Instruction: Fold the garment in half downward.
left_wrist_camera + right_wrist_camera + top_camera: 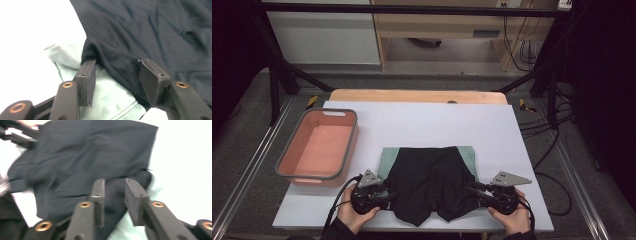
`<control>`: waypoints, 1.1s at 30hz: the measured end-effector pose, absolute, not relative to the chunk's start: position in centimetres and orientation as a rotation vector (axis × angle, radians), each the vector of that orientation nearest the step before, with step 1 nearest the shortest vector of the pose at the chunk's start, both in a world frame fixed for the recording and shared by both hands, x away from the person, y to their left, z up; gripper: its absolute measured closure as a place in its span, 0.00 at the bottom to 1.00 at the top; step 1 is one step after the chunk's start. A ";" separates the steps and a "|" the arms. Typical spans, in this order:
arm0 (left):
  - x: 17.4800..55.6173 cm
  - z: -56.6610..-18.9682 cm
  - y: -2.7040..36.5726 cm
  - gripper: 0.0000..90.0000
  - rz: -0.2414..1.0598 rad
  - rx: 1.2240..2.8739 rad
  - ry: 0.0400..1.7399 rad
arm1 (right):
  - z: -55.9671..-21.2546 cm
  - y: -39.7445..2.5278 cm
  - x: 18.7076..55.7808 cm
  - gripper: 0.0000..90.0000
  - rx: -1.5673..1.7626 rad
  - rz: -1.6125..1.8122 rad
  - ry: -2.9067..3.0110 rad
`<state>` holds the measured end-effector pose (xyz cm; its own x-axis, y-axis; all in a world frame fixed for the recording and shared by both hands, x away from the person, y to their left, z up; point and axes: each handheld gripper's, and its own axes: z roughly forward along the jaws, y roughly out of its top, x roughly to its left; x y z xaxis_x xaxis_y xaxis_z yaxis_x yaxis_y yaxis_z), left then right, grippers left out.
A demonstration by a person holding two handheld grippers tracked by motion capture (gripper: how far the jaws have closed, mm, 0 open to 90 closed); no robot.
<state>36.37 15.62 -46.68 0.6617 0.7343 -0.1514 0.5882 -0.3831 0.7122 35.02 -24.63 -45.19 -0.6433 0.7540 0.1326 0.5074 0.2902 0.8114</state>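
The black shorts (432, 182) lie at the table's near edge, right of the tub (318, 145), over a green cloth (388, 159). The left gripper (388, 194) and right gripper (476, 192) flank them, jaws spread (nothing pinched). Likely a fold is starting; next, close on the hems.

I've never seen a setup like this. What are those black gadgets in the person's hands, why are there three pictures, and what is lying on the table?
There is no robot here: a person holds a two-jaw tool in each hand, the left gripper and the right gripper. The high view looks down on the table from above. The other two pictures come from small cameras riding on the grippers, looking along their black jaws.

On the white table cover lies a black garment over a pale green garment. A pink bin with a grey rim stands at the left.

Both grippers have their jaws apart at the black garment's edges; nothing is clamped yet.
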 end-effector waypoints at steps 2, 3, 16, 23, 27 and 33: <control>36.4 -47.0 15.4 0.52 0.225 2.116 1.024 | -45.5 -25.2 35.1 0.68 1.186 1.251 2.262; 36.5 -47.1 15.3 0.52 0.221 2.119 1.025 | -45.7 -25.4 35.2 0.65 1.204 1.238 2.252; 36.4 -47.1 15.0 0.99 0.221 2.147 1.010 | -47.4 -24.3 36.4 0.83 1.262 1.233 2.298; 36.7 -46.0 16.2 1.00 0.240 2.131 1.009 | -46.8 -24.4 36.3 0.98 1.272 1.260 2.291; 37.6 -45.6 17.5 1.00 0.269 2.115 1.045 | -46.3 -24.2 36.4 0.99 1.283 1.287 2.274; 38.5 -46.3 17.7 1.00 0.276 2.137 1.065 | -46.1 -24.0 37.3 0.99 1.310 1.269 2.233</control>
<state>38.54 17.65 -46.31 0.6354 0.7627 -0.1207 0.6083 -0.3981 0.6866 37.28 -23.97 -46.14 -0.5609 0.8045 0.1955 0.5797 0.2131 0.7865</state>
